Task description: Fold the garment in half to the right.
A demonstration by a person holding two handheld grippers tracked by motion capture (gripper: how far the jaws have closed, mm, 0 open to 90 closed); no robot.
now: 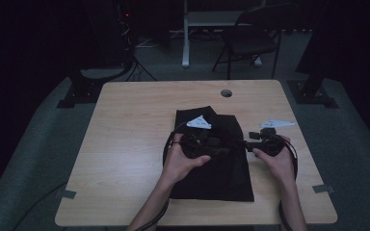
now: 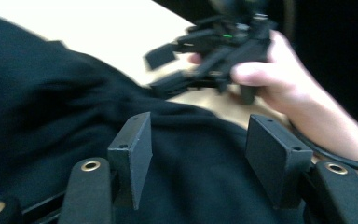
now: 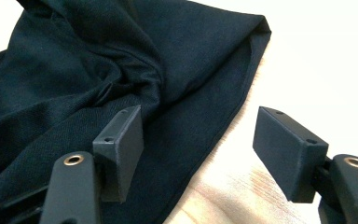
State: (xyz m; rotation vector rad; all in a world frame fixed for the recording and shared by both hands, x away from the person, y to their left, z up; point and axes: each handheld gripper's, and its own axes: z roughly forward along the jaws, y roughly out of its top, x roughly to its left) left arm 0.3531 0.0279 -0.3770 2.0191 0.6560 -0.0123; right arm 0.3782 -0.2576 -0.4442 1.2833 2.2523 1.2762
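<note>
So we've got the black cloth (image 1: pixel 212 163) lying roughly in the middle of the wooden table (image 1: pixel 125 144), a bit toward the near edge, partly folded with a bunched flap at its far end. Our left gripper (image 2: pixel 198 154) hangs right over the middle of the fabric with its jaws apart, nothing pinched between them. The right gripper (image 3: pixel 198 149) sits at the cloth's right edge, jaws also wide open, straddling the hem: one pad over the fabric, the other over bare wood. It isn't gripping anything either.

Stuff that could go sideways from here, as we see it:

- If the right jaws close where they are, we might catch just the thin hem, and it could slip out on the pull.
- The left gripper over the thick middle could grab several layers at once and drag the whole fold along instead of one layer.
- That bunched-up crease near the right gripper looks like it'd get locked in if we press down flat.
- The two grippers are pretty close together, so bumping them is a real risk.
</note>
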